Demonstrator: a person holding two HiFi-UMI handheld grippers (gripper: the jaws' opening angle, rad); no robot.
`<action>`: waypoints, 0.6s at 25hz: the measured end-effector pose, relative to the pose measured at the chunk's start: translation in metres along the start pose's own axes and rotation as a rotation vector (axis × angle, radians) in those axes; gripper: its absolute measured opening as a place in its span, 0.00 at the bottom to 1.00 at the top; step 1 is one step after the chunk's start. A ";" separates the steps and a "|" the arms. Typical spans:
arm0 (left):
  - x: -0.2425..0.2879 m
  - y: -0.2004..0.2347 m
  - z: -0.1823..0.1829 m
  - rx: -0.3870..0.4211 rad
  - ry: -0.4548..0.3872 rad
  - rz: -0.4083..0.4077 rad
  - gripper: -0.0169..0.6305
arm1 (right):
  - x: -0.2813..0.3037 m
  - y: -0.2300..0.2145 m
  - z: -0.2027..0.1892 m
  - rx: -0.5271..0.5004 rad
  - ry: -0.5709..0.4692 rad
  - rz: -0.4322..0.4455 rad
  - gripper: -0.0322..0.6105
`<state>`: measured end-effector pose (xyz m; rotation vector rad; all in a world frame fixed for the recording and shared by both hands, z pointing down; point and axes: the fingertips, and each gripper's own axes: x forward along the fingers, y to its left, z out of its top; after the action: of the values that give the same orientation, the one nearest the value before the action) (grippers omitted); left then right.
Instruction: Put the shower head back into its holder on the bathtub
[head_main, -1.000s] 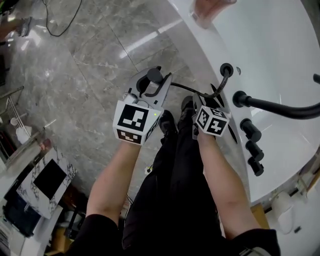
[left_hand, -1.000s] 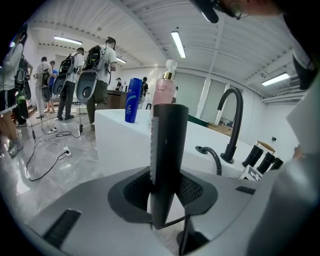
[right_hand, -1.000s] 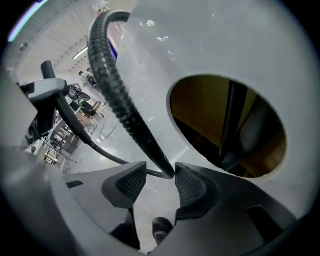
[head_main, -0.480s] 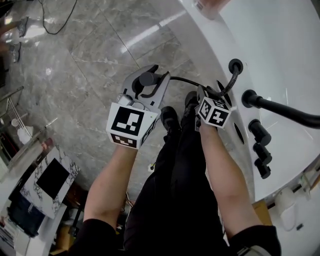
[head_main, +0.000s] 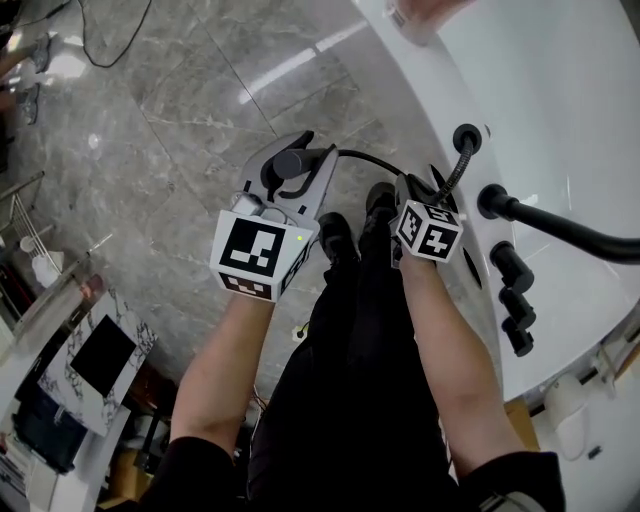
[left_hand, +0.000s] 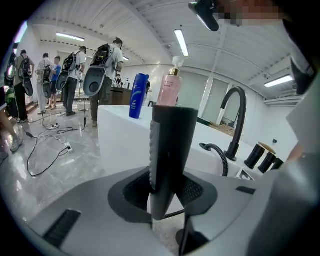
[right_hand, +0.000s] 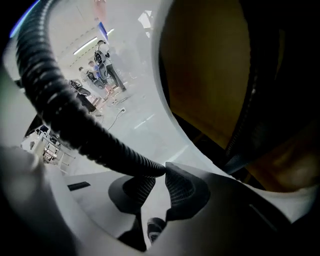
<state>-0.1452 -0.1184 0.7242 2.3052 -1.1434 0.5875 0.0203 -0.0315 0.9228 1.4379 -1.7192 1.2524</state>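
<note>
My left gripper (head_main: 293, 162) is shut on the black shower head (head_main: 290, 160), which stands upright between its pads (left_hand: 192, 189) in the left gripper view as a dark handle (left_hand: 170, 150). The black ribbed hose (head_main: 372, 161) arcs from the head to the round holder socket (head_main: 466, 137) on the white bathtub rim (head_main: 420, 90). My right gripper (head_main: 414, 192) sits on that hose beside the rim. Its jaws have just been closing. In the right gripper view the hose (right_hand: 70, 125) lies pressed between the pads (right_hand: 182, 186).
A black curved faucet (head_main: 560, 228) and black knobs (head_main: 505, 265) stand on the tub rim to the right. A blue bottle (left_hand: 138, 95) and a pink bottle (left_hand: 169, 89) stand on the far rim. Cables (head_main: 110, 45) lie on the grey marble floor, and several people (left_hand: 70, 70) stand far off.
The right gripper has sunk a little onto the hose and its jaws have closed around it. The left gripper keeps its hold on the shower head in about the same place.
</note>
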 end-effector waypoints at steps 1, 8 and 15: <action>-0.002 0.000 0.004 -0.004 -0.007 0.004 0.23 | -0.008 0.003 0.001 -0.003 0.002 0.005 0.16; -0.043 -0.007 0.068 -0.013 -0.061 0.026 0.23 | -0.098 0.042 0.018 -0.019 0.022 0.054 0.16; -0.085 -0.023 0.147 0.038 -0.112 0.028 0.23 | -0.157 0.070 0.069 -0.004 -0.026 0.097 0.16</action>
<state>-0.1505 -0.1429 0.5545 2.3843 -1.2276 0.4997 0.0041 -0.0278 0.7382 1.3887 -1.8274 1.2857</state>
